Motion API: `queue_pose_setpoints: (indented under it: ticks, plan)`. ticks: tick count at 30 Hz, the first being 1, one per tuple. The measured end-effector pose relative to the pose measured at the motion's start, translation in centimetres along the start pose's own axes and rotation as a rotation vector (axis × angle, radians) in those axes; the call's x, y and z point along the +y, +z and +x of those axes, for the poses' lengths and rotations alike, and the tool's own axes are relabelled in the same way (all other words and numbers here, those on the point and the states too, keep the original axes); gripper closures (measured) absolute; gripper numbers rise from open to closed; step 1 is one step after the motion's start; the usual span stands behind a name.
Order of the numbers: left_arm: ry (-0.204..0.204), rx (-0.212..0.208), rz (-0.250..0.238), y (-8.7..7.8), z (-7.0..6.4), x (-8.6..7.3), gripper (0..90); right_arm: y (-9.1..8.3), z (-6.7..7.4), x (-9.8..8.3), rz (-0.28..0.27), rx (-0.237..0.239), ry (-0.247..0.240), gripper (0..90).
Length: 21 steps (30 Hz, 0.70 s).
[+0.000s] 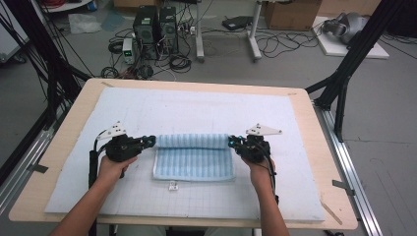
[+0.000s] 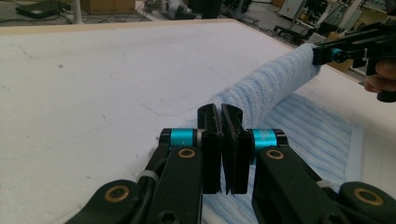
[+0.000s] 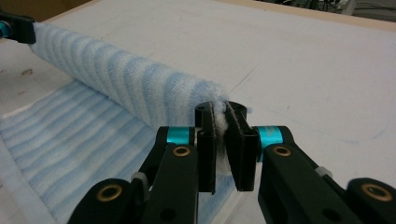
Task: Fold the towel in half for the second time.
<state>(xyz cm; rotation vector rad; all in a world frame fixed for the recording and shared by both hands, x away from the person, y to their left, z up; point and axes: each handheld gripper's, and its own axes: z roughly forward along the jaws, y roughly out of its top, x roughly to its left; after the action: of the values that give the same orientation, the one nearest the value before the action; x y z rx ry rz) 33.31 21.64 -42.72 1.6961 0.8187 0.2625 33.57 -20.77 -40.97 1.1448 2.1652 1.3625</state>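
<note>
A: You are holding the striped towel (image 1: 193, 156) by both ends of its rolled part. Your left gripper (image 1: 150, 141) is clamping the left end of the roll, your right gripper (image 1: 232, 143) is clamping the right end, and both pairs of jaws are nearly closed with just the cloth pinched between them.

B: Where is the towel lying?

A: It is lying near the middle of the white mat (image 1: 147, 105) on the table (image 1: 319, 147). The far part is wound into a roll (image 1: 193, 141), and the flat part is spreading toward you from under it, with a small tag (image 1: 172, 186) lying just beside its near edge.

B: Which way is the roll pointing?

A: Its long axis is running straight across, left to right, from one gripper to the other. In the left gripper view the roll (image 2: 271, 84) is stretching away to the other gripper at the far end; in the right gripper view the roll (image 3: 126, 84) is doing the same, mirrored.

B: So what does the next move turn on?

A: I judge that you are rolling toward yourself, since the unrolled cloth is lying on your side. Neither hand is nearer; the 2 are sitting level, so both should be coming back evenly, or the roll will be skewing.
</note>
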Motion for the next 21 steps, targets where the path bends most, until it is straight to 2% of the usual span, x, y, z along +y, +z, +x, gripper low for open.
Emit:
queue_pose_setpoints:
  ticks: [8,15,21]
  plan:
    - [0.013,-0.012,0.013,-0.9,-1.4,-1.6,86.2,-0.8,0.8,-1.8,0.015,0.003,0.011,83.2]
    - [0.007,-0.027,0.02,-1.4,-2.2,-2.3,86.2,-1.4,1.3,-3.2,0.021,0.012,0.02,83.7]
    - [0.024,-0.04,0.025,-2.1,-2.9,-2.8,86.2,-2.3,1.8,-3.9,0.008,0.026,0.005,83.6]
